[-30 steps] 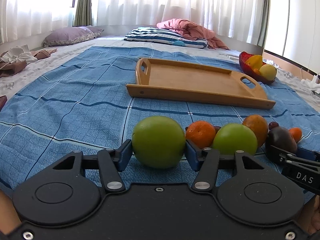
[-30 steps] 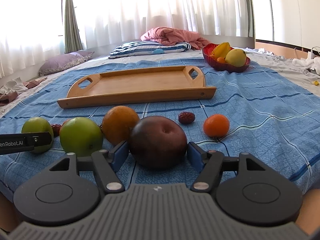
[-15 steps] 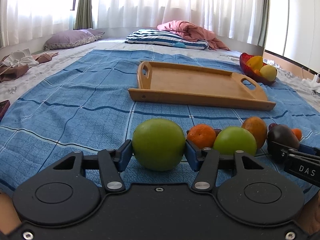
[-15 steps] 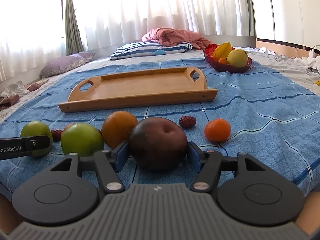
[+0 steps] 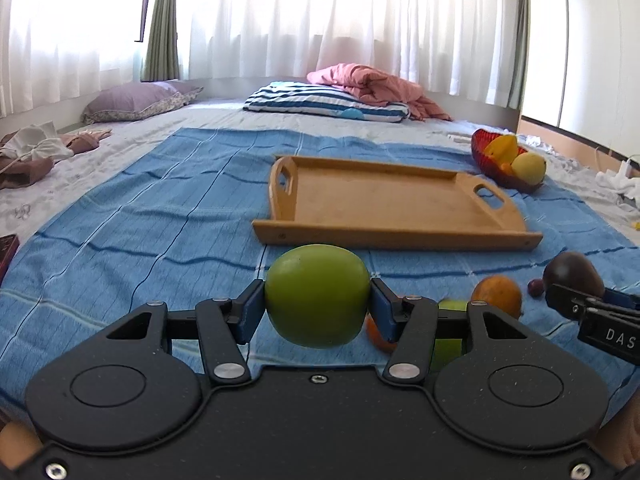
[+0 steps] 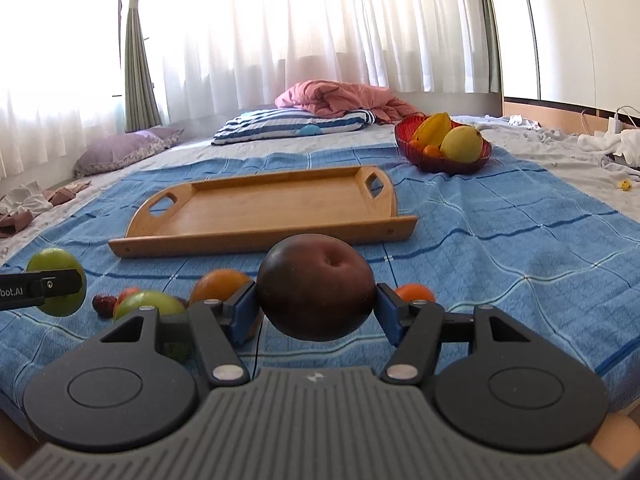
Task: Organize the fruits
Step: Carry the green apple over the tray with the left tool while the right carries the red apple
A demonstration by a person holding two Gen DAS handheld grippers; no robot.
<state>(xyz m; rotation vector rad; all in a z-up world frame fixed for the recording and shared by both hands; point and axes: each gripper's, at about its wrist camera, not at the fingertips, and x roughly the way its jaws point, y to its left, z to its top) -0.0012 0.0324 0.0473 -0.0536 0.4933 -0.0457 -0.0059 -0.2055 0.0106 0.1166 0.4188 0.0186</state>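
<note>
Nearest in the left wrist view, a smooth green apple (image 5: 317,295) is clamped between the blue pads of the left gripper (image 5: 317,306), whose jaws stand partly apart at the fruit's width; the apple is held clear of the blue checked blanket (image 5: 152,216). In the right wrist view a dark maroon, round fruit (image 6: 316,286) with a dimpled end is gripped the same way by the right gripper (image 6: 316,308) — its jaws have just been closing, and the pads are seen pressed on the fruit's sides. On the right gripper's finger, at the right edge of the left view, the white letters "DAS" can be read; on the left gripper's finger, at the left edge of the right view, "bot.AI" is legible.

Just beyond the grippers, on the blanket, a second green apple (image 6: 148,304), a large orange (image 6: 220,284), a small mandarin (image 6: 414,292) and a dark red date (image 6: 103,303) are lain in a loose row, partly hidden by the fingers. Farther off, a bare wooden tray (image 6: 260,236) with cut-out handles is set across the blanket. To its far right, a red bowl (image 6: 442,162) is filled with yellow fruit and small orange ones — a mango-like one foremost. At the far end, a blue-striped pillow (image 5: 326,102) and a pink quilt (image 5: 372,84) are laid before white curtains.
</note>
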